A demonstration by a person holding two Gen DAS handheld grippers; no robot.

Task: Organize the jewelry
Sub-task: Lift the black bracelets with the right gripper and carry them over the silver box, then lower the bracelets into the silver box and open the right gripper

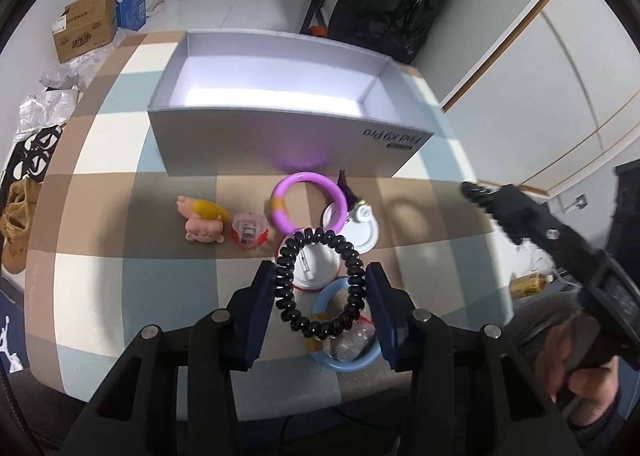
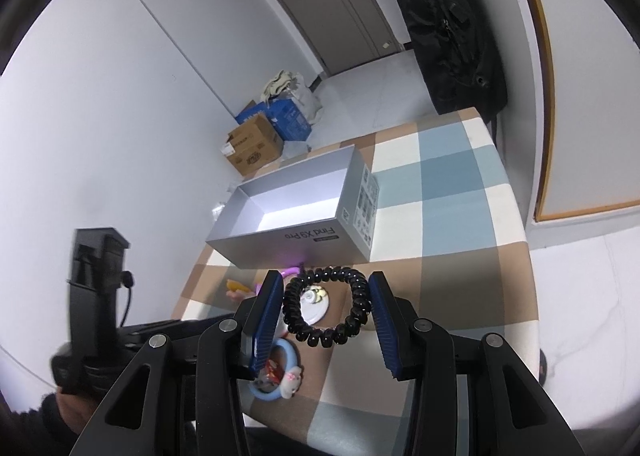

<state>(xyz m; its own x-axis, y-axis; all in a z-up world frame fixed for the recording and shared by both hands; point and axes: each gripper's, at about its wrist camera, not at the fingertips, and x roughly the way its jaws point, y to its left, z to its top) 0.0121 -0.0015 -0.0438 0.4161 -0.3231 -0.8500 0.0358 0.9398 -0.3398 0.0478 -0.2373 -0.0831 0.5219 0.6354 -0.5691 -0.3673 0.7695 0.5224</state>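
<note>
My left tongs (image 1: 320, 268) are clamped on a black coil band (image 1: 285, 296), both blue pads pressing its sides, low in the centre of the frame. The band hangs over a blue ring (image 1: 348, 364) and a white round piece whose contents I cannot make out. My right tongs (image 2: 326, 276) likewise grip a second coil band (image 2: 320, 336) at lower centre. In the left view they show only as a blurred, side-on shape at the right edge. A purple bangle (image 1: 280, 211) lies just before the open grey box (image 1: 280, 143), and a pink pig toy (image 1: 204, 230) lies left of it. The right view hides most of both behind its fingers. That view alone shows the bare checked table (image 2: 440, 183) right of the box. The table's near edge runs under both tools.
</note>
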